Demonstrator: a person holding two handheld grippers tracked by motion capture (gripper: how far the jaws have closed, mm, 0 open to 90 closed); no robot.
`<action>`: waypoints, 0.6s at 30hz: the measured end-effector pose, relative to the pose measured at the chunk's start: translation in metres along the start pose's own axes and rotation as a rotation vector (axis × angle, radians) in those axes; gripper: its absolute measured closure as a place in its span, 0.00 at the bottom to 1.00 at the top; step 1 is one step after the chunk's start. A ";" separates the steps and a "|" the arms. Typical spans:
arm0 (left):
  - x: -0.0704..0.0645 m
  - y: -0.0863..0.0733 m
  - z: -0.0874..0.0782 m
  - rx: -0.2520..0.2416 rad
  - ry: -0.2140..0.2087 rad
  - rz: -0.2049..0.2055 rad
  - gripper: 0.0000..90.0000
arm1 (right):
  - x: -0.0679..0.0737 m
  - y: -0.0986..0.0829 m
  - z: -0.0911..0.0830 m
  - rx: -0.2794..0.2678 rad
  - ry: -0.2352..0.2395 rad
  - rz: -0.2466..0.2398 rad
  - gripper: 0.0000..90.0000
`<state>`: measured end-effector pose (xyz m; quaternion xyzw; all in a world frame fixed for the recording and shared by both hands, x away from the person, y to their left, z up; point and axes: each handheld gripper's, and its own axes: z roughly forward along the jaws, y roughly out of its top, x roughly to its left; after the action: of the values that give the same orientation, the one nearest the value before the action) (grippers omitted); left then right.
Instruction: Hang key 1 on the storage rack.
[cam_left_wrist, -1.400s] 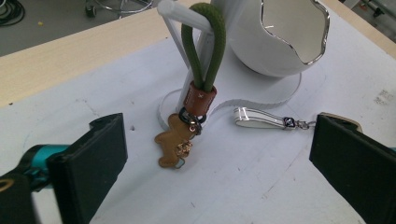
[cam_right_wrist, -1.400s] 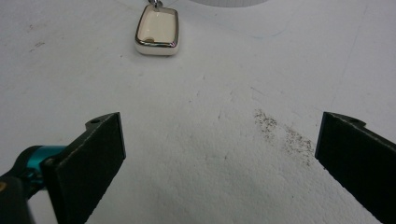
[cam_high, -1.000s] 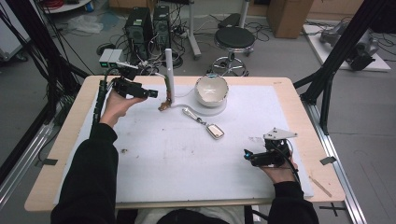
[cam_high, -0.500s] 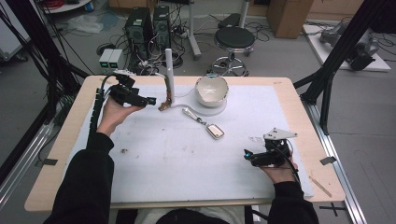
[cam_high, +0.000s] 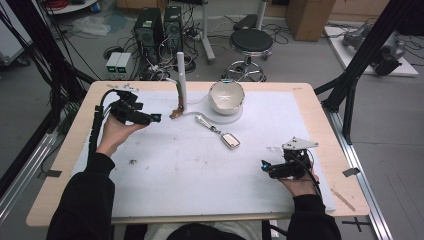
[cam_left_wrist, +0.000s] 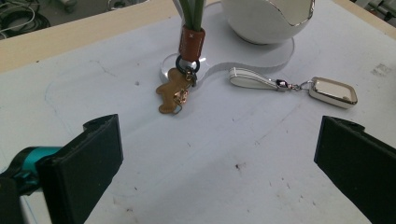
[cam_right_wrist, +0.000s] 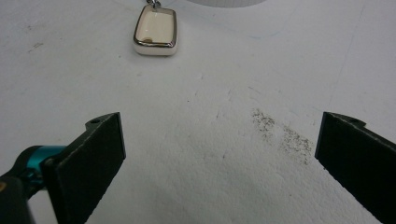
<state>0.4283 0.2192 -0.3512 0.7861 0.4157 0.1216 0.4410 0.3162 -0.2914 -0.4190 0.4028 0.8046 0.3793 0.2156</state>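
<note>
A white key fob (cam_high: 231, 140) (cam_left_wrist: 332, 92) (cam_right_wrist: 155, 29) with a white strap (cam_high: 205, 122) (cam_left_wrist: 252, 79) lies on the white mat just in front of a white bowl (cam_high: 226, 96) (cam_left_wrist: 266, 16). A brown bear-shaped charm (cam_high: 175, 113) (cam_left_wrist: 173, 92) hangs from a ring on a white upright post (cam_high: 181, 86). My left gripper (cam_high: 156, 118) (cam_left_wrist: 224, 168) is held above the mat left of the post, open, with nothing between its jaws. My right gripper (cam_high: 264, 166) (cam_right_wrist: 219, 168) rests low at the front right, open and empty, pointing toward the fob.
The bowl sits on a round clear base (cam_high: 226, 115) that also carries the post. The white mat (cam_high: 190, 170) covers most of the wooden table (cam_high: 330, 150). A stool (cam_high: 251, 41) and computer cases (cam_high: 157, 25) stand on the floor beyond the far edge.
My left gripper has drawn back from the post, moving left and toward the front. The right gripper has stayed in place.
</note>
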 end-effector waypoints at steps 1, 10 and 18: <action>0.000 -0.002 -0.001 -0.002 -0.002 0.002 0.02 | 0.000 0.000 0.000 0.000 0.000 0.000 0.01; -0.003 -0.029 -0.014 -0.004 0.007 -0.007 0.02 | 0.000 0.000 0.000 -0.001 -0.001 0.000 0.01; -0.008 -0.050 -0.030 0.004 0.019 0.006 0.02 | 0.000 0.000 0.000 -0.001 -0.002 0.000 0.01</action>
<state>0.3788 0.2441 -0.3720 0.7871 0.4177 0.1298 0.4350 0.3160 -0.2914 -0.4190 0.4032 0.8042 0.3793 0.2164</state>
